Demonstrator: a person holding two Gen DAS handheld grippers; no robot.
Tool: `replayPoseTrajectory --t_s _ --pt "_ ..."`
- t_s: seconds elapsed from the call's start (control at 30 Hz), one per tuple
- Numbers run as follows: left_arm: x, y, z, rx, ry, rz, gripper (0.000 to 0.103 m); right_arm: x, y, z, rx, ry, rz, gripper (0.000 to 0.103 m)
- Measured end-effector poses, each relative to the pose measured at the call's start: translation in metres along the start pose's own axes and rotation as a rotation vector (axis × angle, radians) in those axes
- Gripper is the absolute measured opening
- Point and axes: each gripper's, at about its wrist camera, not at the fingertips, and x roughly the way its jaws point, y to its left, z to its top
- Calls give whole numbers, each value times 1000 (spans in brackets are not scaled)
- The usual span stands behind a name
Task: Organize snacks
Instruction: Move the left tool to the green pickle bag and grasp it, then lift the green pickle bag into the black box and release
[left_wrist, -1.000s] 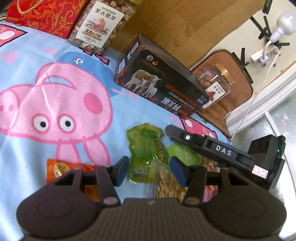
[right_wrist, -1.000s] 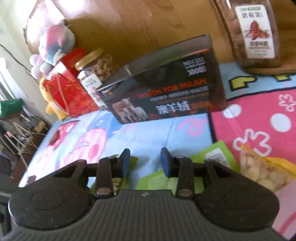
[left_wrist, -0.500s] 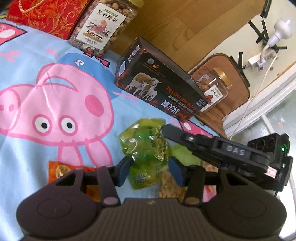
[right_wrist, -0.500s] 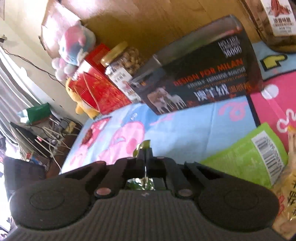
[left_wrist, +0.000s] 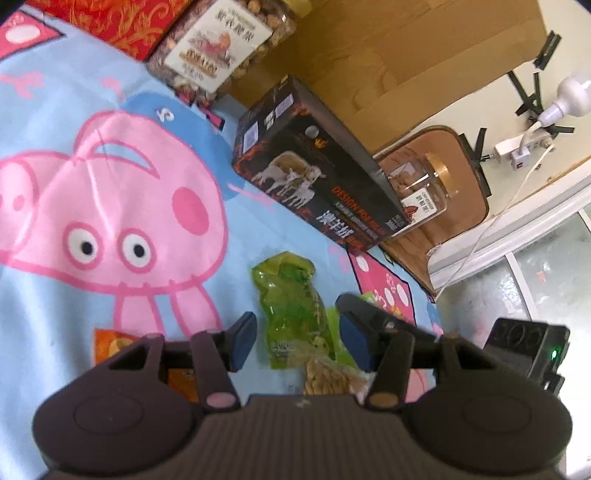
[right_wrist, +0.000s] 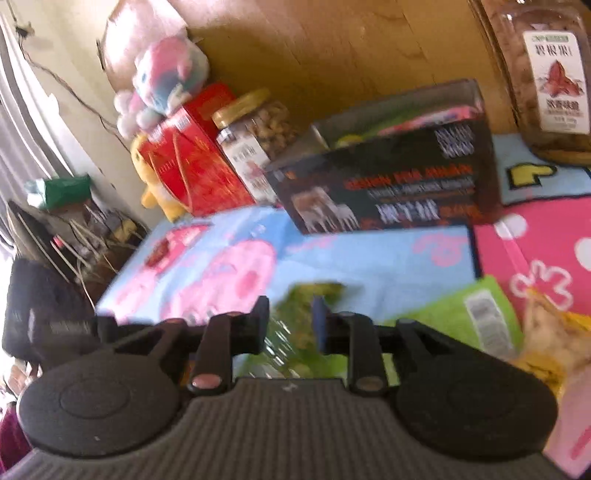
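A clear green snack packet (left_wrist: 295, 310) lies on the cartoon blanket (left_wrist: 110, 206), between the fingers of my open left gripper (left_wrist: 297, 341). In the right wrist view the same packet (right_wrist: 295, 321) sits between the parted fingers of my right gripper (right_wrist: 290, 325), which is open; the view is blurred. A black open-topped box (left_wrist: 317, 181) stands behind the packet, and the right wrist view shows several snacks inside the box (right_wrist: 391, 173). A flat green packet (right_wrist: 476, 317) and a yellow nut packet (right_wrist: 554, 339) lie at the right.
An orange packet (left_wrist: 110, 343) lies at the left gripper's left. Nut jars (left_wrist: 218, 48) (left_wrist: 417, 192) and a red gift bag (right_wrist: 188, 166) stand along the wooden headboard (left_wrist: 369, 55). The right gripper's body (left_wrist: 524, 347) is close at the right. The bed edge drops off at the right.
My right gripper was shut on the green packet's edge half a second ago and has now opened. The packet has settled flat, a little farther right and forward between the left fingers.
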Motion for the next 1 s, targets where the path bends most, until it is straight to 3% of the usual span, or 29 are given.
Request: replayPoseTrajectory --t_s 0.17,0.33,0.4,0.57,0.73,0.83,0.87,0.9,1.0 --pt "10 -2 2 -10 9 -28 50 12 0 -12 -54 59 -16 30" --pt "15 5 5 -70 30 -102 50 22 -3 -14 50 63 98 31" --pt "14 7 5 -82 20 -93 40 25 -3 -16 81 68 144 31" --pt "4 23 10 -146 -3 -118 15 25 8 -15 48 61 137 33" --pt "-10 22 14 -169 -23 -215 14 13 8 -15 99 26 210 38" --pt "-13 8 18 -146 -18 -269 15 0 11 -10 132 -10 271 34" --pt "-13 1 20 -123 -19 -257 15 -5 13 -8 125 -29 269 33" --pt "-13 -7 23 -92 -22 -236 15 -12 16 -7 104 -50 259 19" --pt "-2 -34 36 -1 -2 -201 16 -25 19 2 82 -93 198 11"
